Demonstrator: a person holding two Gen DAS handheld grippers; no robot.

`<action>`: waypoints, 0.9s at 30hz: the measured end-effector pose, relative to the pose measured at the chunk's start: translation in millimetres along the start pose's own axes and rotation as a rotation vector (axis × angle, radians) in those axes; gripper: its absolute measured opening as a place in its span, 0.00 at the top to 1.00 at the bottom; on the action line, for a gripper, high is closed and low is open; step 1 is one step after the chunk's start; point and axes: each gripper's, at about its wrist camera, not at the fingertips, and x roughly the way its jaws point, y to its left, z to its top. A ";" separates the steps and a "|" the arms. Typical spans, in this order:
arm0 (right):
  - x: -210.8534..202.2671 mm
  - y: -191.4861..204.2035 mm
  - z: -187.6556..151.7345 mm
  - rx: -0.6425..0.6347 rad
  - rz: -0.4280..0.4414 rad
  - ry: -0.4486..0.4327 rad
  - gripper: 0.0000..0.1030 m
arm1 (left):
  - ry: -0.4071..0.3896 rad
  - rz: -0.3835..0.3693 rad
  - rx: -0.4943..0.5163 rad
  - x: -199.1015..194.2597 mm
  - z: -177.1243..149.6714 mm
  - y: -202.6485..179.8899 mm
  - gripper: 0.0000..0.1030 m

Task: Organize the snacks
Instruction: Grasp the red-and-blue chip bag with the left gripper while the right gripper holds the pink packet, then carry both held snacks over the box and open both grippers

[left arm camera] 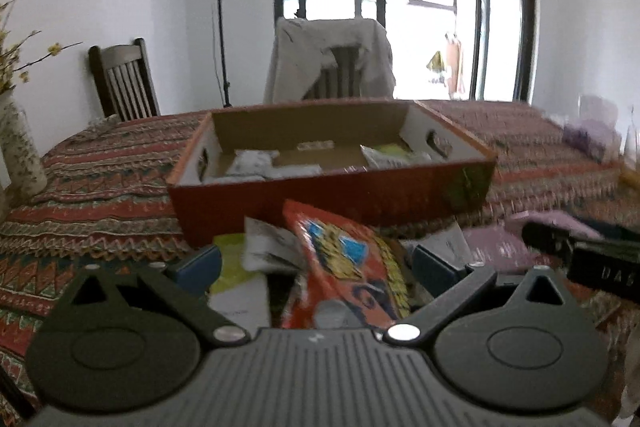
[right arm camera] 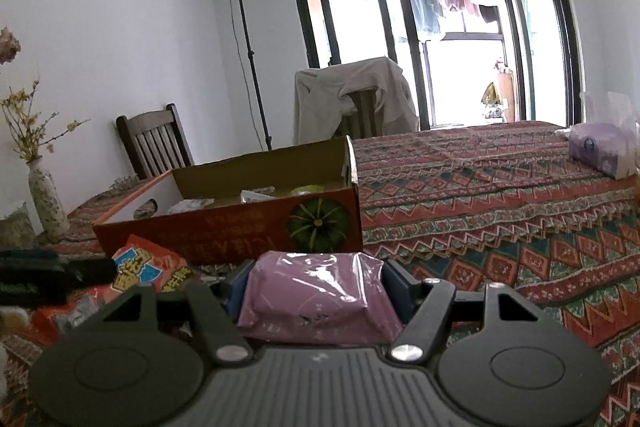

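Left wrist view: the cardboard box [left arm camera: 332, 183] on the desk [left arm camera: 100, 179] holds white packets [left arm camera: 256, 163] and a yellow-green packet [left arm camera: 390, 153]; just before it, the left gripper [left arm camera: 316, 263] has its fingers spread around a red snack bag [left arm camera: 348, 263], not touching it. Right wrist view: before the same box [right arm camera: 240, 223], the right gripper [right arm camera: 316, 287] pinches a purple packet [right arm camera: 316, 291].

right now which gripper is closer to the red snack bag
Left. The left gripper has the red snack bag between its open fingers; the right gripper is beside it, closed on a purple packet.
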 end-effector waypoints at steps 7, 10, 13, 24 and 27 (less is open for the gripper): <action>-1.6 -6.0 -3.8 0.014 0.024 0.002 0.35 | 0.072 0.062 0.089 17.4 -12.9 -19.4 0.00; -1.3 -6.8 -5.6 0.018 0.030 0.005 0.35 | 0.084 0.082 0.111 21.3 -16.4 -22.7 0.00; 0.0 -7.7 -6.4 0.022 0.033 0.008 0.34 | 0.097 0.087 0.125 23.4 -18.0 -25.3 0.02; -0.5 -7.4 -6.8 0.019 0.033 0.007 0.34 | 0.072 0.035 0.132 15.7 -19.4 -28.4 0.38; -1.0 -5.1 -6.1 0.013 0.033 0.005 0.34 | 0.054 0.031 0.123 11.2 -17.4 -26.2 0.39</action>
